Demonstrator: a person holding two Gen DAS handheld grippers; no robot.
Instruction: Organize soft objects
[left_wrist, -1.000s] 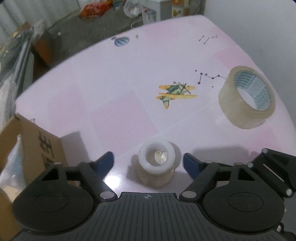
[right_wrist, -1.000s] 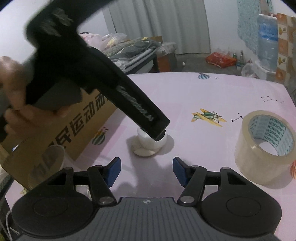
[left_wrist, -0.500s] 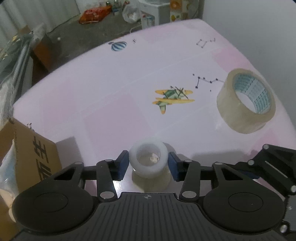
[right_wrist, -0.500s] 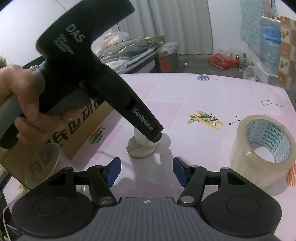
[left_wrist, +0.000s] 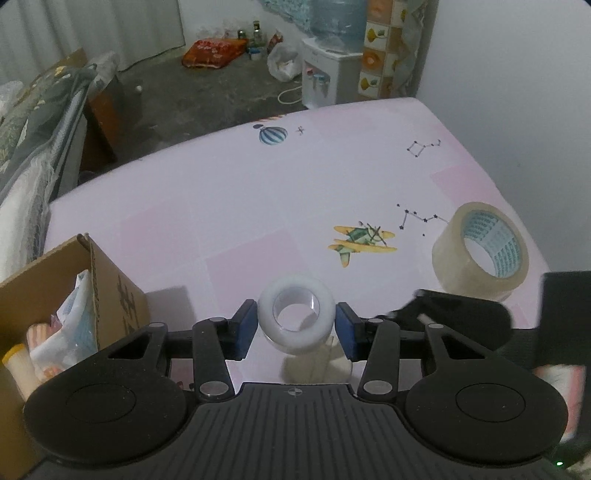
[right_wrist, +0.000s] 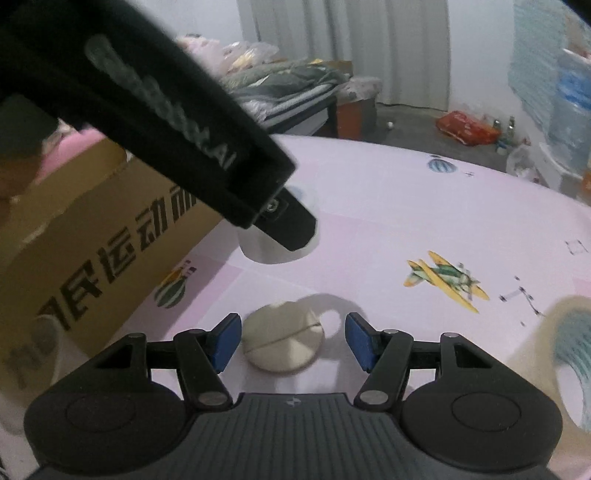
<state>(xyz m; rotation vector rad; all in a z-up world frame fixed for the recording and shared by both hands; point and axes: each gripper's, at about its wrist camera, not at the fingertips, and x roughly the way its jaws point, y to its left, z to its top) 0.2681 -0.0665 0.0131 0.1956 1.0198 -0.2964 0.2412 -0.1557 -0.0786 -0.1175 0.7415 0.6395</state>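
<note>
My left gripper (left_wrist: 295, 326) is shut on a small white tape roll (left_wrist: 296, 319) and holds it above the pink table (left_wrist: 258, 206). The roll also shows in the right wrist view (right_wrist: 277, 247), partly hidden behind the left gripper's black body (right_wrist: 147, 110). A beige paper disc (right_wrist: 283, 341) lies on the table where the roll stood. My right gripper (right_wrist: 291, 341) is open, its blue pads on either side of the disc, apart from it. A cardboard box (left_wrist: 66, 295) holding soft packets stands at the left.
A large clear packing tape roll (left_wrist: 480, 251) lies on the table at the right, also blurred in the right wrist view (right_wrist: 569, 354). The box side with black print (right_wrist: 92, 251) is at the left. Bedding and floor clutter lie beyond the table edge.
My left gripper closed on the white tape roll and lifted it off the table, leaving the beige disc behind. My right gripper moved forward to the disc.
</note>
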